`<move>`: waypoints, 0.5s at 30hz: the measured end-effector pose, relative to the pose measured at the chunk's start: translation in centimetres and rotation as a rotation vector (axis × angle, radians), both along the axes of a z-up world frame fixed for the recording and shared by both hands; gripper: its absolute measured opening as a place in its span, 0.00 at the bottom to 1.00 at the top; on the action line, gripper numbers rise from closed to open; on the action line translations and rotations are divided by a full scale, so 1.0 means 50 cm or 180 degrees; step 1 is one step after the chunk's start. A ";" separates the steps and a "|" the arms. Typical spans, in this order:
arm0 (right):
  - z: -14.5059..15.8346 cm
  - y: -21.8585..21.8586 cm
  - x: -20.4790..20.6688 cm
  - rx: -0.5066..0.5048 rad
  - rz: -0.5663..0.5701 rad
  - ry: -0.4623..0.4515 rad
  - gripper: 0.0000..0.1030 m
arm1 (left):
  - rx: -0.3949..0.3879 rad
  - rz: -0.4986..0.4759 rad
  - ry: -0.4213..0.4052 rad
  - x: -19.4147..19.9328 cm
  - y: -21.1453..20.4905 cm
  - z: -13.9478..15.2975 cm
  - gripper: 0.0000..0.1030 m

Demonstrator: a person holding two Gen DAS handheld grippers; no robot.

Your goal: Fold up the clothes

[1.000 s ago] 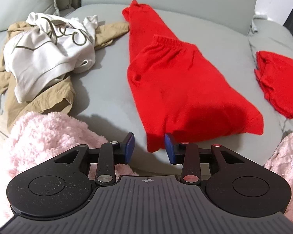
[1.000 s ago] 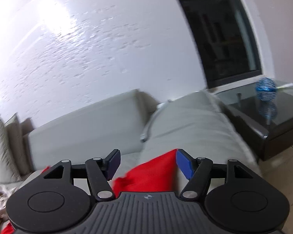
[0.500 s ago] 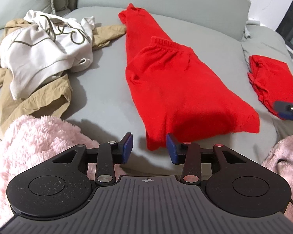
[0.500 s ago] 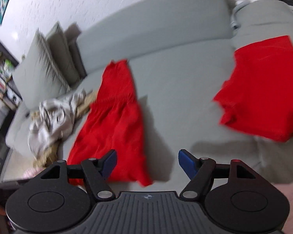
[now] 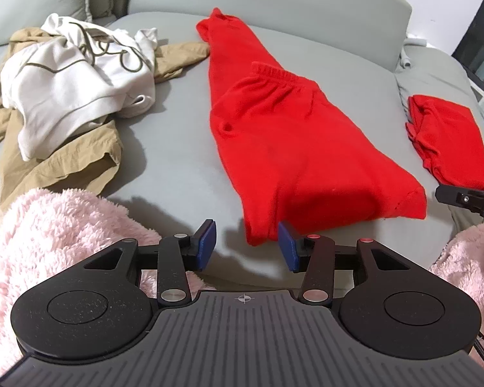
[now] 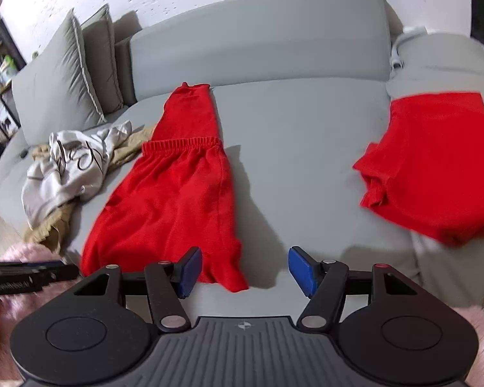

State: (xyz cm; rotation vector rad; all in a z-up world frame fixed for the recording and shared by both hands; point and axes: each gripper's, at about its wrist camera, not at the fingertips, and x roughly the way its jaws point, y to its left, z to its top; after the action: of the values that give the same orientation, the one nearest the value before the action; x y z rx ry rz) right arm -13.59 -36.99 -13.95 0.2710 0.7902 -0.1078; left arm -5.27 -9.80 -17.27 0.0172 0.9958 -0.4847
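While both grippers hang apart and empty, red trousers lie mid-frame on a grey sofa.
White wall behind, cushions upper left, crumpled white and tan clothes at left, a folded red garment at right. Trousers run lengthwise from near edge toward the backrest, waistband folded midway. Left gripper has been opening, right gripper closing; no cloth between pads.

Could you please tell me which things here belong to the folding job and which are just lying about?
Job:
- red trousers, spread on the sofa
- folded red garment
- white top
- tan garment
- left tongs, right tongs, both open

Lying about:
- cushions
- pink fleece
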 end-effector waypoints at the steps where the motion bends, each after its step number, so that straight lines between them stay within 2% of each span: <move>1: 0.000 -0.001 0.001 -0.0014 0.0025 -0.0003 0.60 | -0.0019 -0.0004 -0.0003 0.000 0.002 0.001 0.47; 6: -0.013 -0.006 0.012 -0.0090 0.0157 0.0082 0.56 | -0.0011 -0.0101 -0.0071 -0.006 -0.003 0.006 0.47; 9: -0.025 -0.010 0.026 -0.0073 0.0311 0.0156 0.56 | 0.0176 -0.0253 -0.0028 0.001 -0.029 -0.004 0.47; 11: -0.033 -0.006 0.038 -0.0099 0.0493 0.0229 0.56 | 0.0321 -0.0363 0.0095 0.014 -0.048 -0.019 0.45; 15: -0.044 0.001 0.061 -0.0188 0.0825 0.0308 0.56 | 0.0441 -0.0563 0.0196 0.036 -0.079 -0.037 0.42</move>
State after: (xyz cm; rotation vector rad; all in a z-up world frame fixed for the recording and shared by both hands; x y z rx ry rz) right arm -10.54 -36.96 -16.16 0.1063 0.9102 0.1004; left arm -3.48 -13.73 -19.12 0.2171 1.0922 -0.5796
